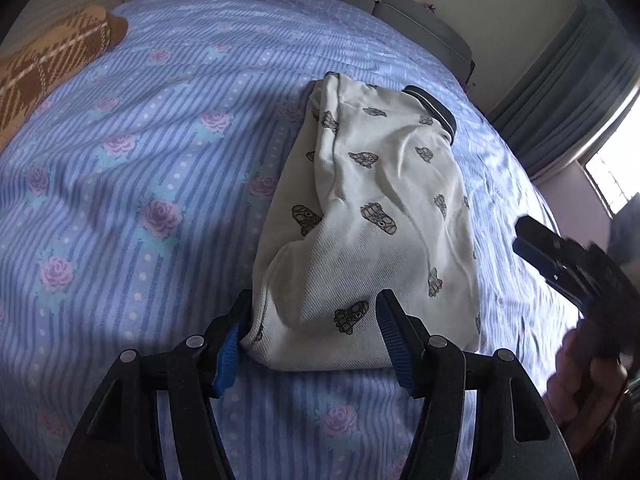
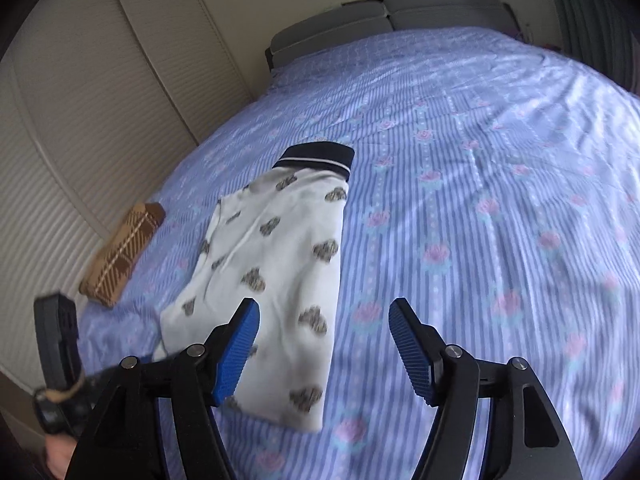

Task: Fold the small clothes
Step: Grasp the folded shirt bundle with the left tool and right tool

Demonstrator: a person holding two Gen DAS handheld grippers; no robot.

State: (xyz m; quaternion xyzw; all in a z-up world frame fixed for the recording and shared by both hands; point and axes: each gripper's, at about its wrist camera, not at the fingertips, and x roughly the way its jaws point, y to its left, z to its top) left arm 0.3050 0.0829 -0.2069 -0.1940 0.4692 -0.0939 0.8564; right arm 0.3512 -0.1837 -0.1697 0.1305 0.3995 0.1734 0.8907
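A small white shirt [image 1: 372, 216] with grey prints and a dark collar lies folded lengthwise on the blue striped bed sheet [image 1: 140, 184]. It also shows in the right wrist view [image 2: 276, 276]. My left gripper [image 1: 314, 320] is open, its jaws on either side of the shirt's near end, not closed on it. My right gripper [image 2: 324, 328] is open and empty above the shirt's right edge. It also shows blurred at the right of the left wrist view [image 1: 560, 260].
A folded brown plaid garment [image 1: 48, 68] lies at the far left of the bed, also in the right wrist view [image 2: 124, 256]. A grey headboard [image 2: 384, 20], white louvred closet doors [image 2: 100, 100] and a curtained window [image 1: 580, 80] surround the bed.
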